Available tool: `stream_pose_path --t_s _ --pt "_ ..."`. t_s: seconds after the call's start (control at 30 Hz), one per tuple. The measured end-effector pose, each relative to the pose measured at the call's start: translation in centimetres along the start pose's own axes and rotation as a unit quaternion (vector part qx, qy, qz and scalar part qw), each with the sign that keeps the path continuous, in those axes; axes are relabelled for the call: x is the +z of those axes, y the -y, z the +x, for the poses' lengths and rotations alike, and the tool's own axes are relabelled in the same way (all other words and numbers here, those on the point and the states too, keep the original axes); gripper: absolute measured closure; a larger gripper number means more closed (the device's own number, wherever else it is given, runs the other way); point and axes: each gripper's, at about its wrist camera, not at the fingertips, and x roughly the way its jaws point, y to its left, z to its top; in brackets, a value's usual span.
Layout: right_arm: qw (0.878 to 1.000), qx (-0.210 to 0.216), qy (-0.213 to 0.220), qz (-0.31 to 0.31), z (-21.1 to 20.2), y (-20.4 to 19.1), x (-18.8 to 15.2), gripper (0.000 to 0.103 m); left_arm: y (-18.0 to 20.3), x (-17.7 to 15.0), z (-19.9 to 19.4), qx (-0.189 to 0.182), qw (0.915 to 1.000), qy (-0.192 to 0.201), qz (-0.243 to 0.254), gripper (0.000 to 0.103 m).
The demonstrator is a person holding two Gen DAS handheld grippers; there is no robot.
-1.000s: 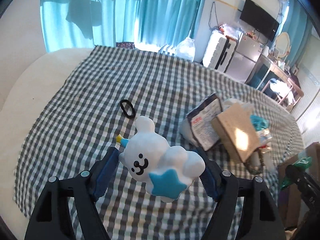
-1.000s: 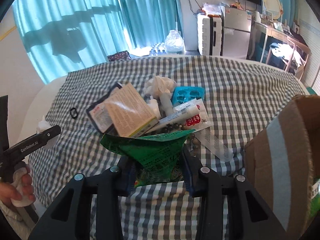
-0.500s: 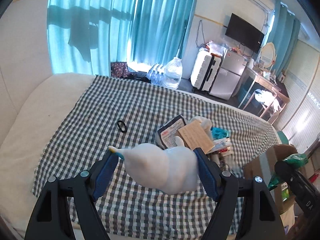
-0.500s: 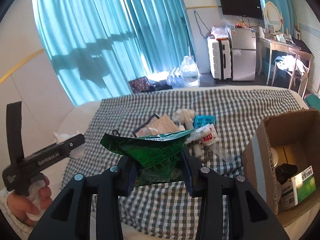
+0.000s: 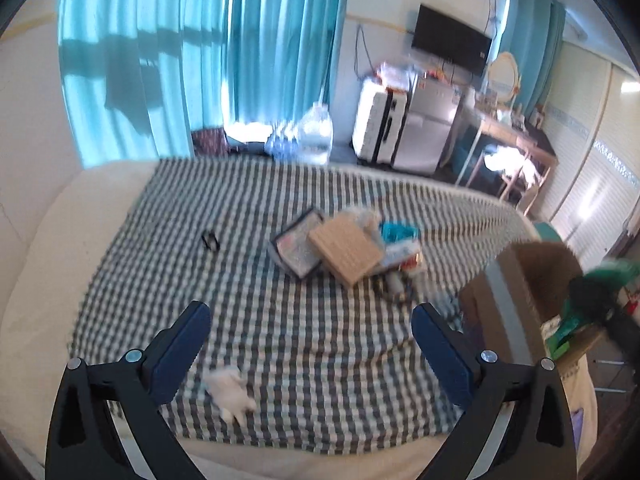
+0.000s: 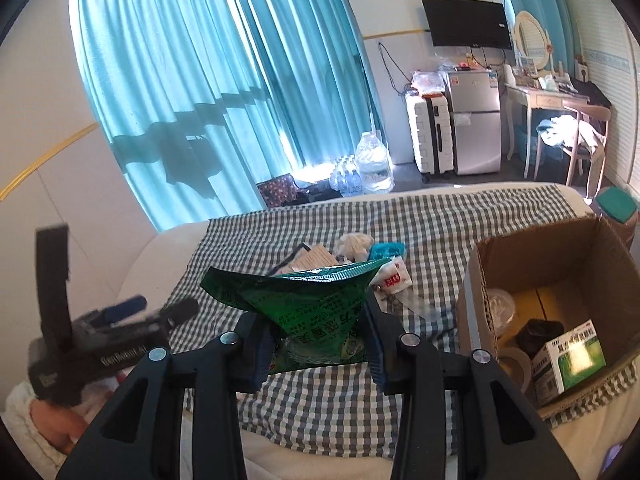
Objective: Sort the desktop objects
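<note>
Left gripper [image 5: 312, 344] opening wide and empty, white plush cloud toy [image 5: 232, 394] dropped onto checked cloth [image 5: 280, 208] (outside cardboard box [image 6: 532, 264]); right gripper [image 6: 316, 340] clamped on green foil packet [image 6: 312, 308].

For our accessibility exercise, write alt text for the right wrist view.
The right gripper grips a green packet between its fingers above a checked cloth. An open cardboard box stands at right; the left gripper shows at left.
</note>
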Motion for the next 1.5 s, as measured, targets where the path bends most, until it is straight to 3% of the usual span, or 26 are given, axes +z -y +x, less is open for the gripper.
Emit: stream_pose_path --t_s 0.1,0.2,0.4,0.6,0.73,0.77,0.8,0.87,1.0,1.3,1.5 --pt "1.0 0.004 -0.013 0.007 0.9 0.7 -0.7 0.065 -1.1 -2.9 3.3 0.035 0.9988 -0.036 -0.003 0.0" --pt "1.0 0.007 -0.023 0.007 1.9 1.1 -1.4 0.065 -3.3 -5.6 6.5 0.055 0.9944 -0.081 -0.04 0.0" --pt "0.999 0.01 -0.049 0.011 4.0 1.7 -2.4 0.065 -7.2 -8.2 9.9 0.085 0.984 -0.113 -0.109 0.0" --pt "0.997 0.018 -0.074 0.013 6.8 1.8 -2.9 0.065 -8.9 -9.4 13.6 0.087 0.9745 -0.16 -0.132 0.0" --pt "0.995 0.02 -0.096 0.006 8.8 1.5 -3.5 0.065 -10.1 -9.8 15.2 0.068 0.9686 -0.174 -0.164 0.005" --pt "0.995 0.021 -0.101 0.007 9.2 1.5 -3.7 0.065 -10.3 -9.8 15.5 0.065 0.9676 -0.178 -0.167 0.012" --pt "0.994 0.022 -0.105 0.007 9.6 1.5 -3.8 0.065 -10.4 -9.9 15.8 0.063 0.9666 -0.183 -0.168 0.029" --pt "0.994 0.02 -0.112 0.007 10.1 1.5 -4.1 0.065 -10.6 -10.2 16.3 0.062 0.9643 -0.193 -0.17 0.052" --pt "0.993 0.016 -0.119 0.006 10.5 1.4 -4.4 0.065 -10.6 -9.9 14.8 0.036 0.968 -0.166 -0.184 0.052" --pt "0.995 0.017 -0.094 0.006 7.6 1.2 -3.5 0.065 -7.4 -6.5 9.3 0.018 0.9887 -0.089 -0.119 0.053" --pt "0.998 0.016 -0.068 0.009 4.5 1.6 -2.6 0.065 -4.2 -3.4 5.9 -0.024 0.9942 -0.047 -0.094 0.053"
